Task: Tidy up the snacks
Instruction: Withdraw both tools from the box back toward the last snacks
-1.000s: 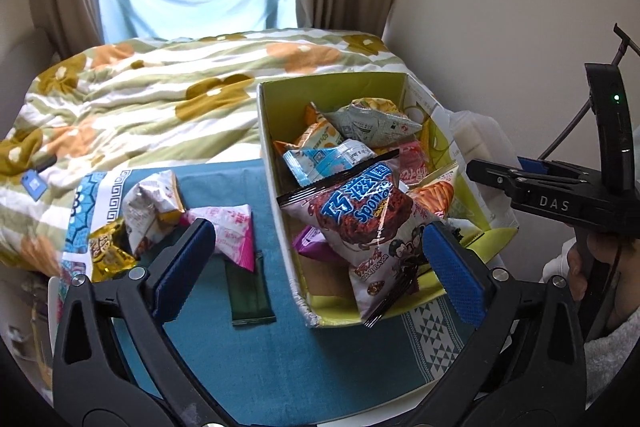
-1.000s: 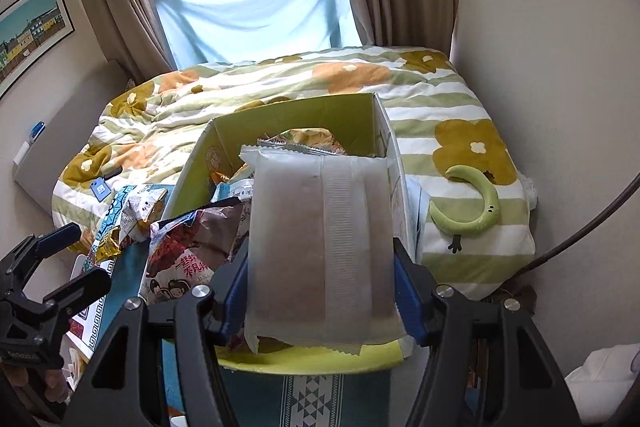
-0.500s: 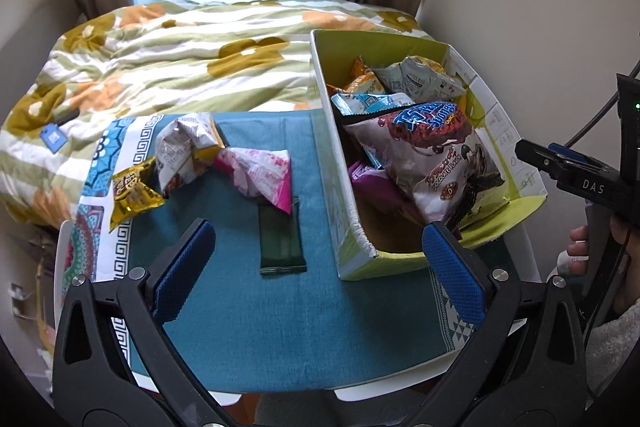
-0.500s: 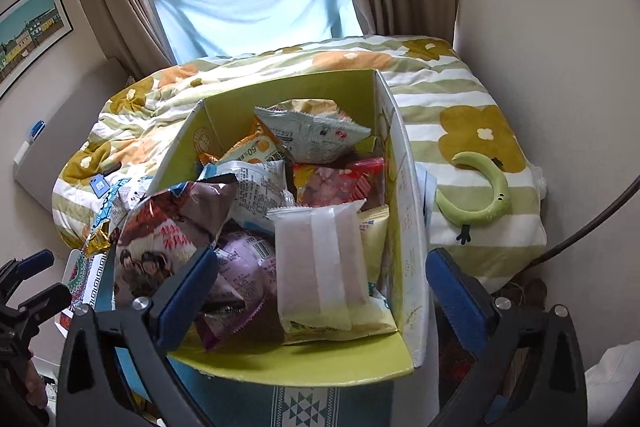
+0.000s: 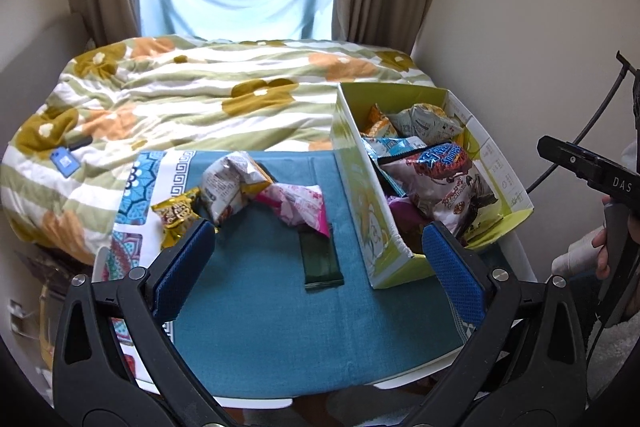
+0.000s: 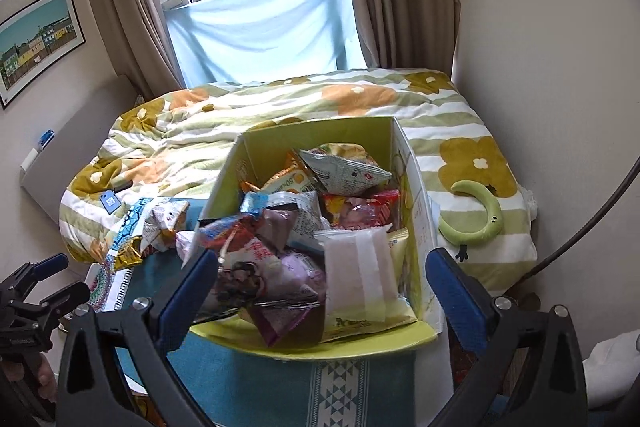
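Note:
A yellow-green cardboard box (image 5: 362,187) (image 6: 416,187) stands on the right of the teal table mat (image 5: 260,299), filled with several snack bags. A pale pink-white packet (image 6: 362,279) lies at its near right inside. Loose on the mat are a dark green bar (image 5: 320,255), a pink packet (image 5: 298,205), a white crumpled bag (image 5: 228,183) and a gold packet (image 5: 174,217). My left gripper (image 5: 318,263) is open and empty, held above the mat near the green bar. My right gripper (image 6: 322,287) is open and empty, above the box's near end.
A bed with a flowered green-striped quilt (image 5: 180,103) lies behind the table. A green curved toy (image 6: 478,215) lies on the quilt right of the box. A wall (image 5: 520,27) is close on the right. The table's front edge (image 5: 320,391) is near me.
My right gripper opened, dropped the pale packet into the box, and pulled back. My left gripper swung left and back from the box toward the loose snacks on the mat.

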Demonstrator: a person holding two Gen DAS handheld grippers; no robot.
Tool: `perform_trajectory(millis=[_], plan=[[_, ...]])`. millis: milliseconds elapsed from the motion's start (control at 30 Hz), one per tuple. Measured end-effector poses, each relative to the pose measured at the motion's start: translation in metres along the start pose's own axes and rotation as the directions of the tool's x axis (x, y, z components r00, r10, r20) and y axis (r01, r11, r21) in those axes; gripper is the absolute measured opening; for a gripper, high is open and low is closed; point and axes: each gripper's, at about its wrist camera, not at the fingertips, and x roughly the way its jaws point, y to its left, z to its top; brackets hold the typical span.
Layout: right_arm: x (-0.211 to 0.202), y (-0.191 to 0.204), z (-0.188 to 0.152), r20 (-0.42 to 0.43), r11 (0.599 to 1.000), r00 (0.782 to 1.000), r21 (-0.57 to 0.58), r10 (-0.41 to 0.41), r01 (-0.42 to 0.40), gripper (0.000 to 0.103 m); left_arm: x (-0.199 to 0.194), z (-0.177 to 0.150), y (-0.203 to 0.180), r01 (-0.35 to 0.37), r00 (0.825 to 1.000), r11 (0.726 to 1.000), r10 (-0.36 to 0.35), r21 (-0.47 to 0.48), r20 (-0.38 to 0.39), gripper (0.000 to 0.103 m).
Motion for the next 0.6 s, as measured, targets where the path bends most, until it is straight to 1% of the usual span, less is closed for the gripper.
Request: perform_trajectory(millis=[100, 233, 433, 600], plan=[[-0.018, 0.031, 0.002, 0.039, 1.000, 0.999, -0.012, -0.015, 0.016, 0.103, -0.022, 0.002, 0.027, -0.008, 0.999, 1.000, 0.008, -0.001, 0.034, 0.102], [-0.029, 0.076, 0.001, 0.061, 0.999, 0.998, -0.038, -0.021, 0.023, 0.103, -0.044, 0.002, 0.070, -0.020, 0.997, 1.000, 0.021, -0.021, 0.073, 0.102], [-0.025, 0.136, -0.006, 0.060, 1.000, 0.998, -0.031, 0.002, -0.001, 0.103, -0.057, 0.003, 0.132, -0.017, 0.996, 0.999, 0.020, -0.032, 0.084, 0.102], [-0.014, 0.182, -0.017, 0.071, 0.998, 0.997, -0.048, -0.027, 0.031, 0.103, -0.056, 0.004, 0.177, -0.001, 0.997, 1.000, 0.002, -0.019, 0.074, 0.102]])
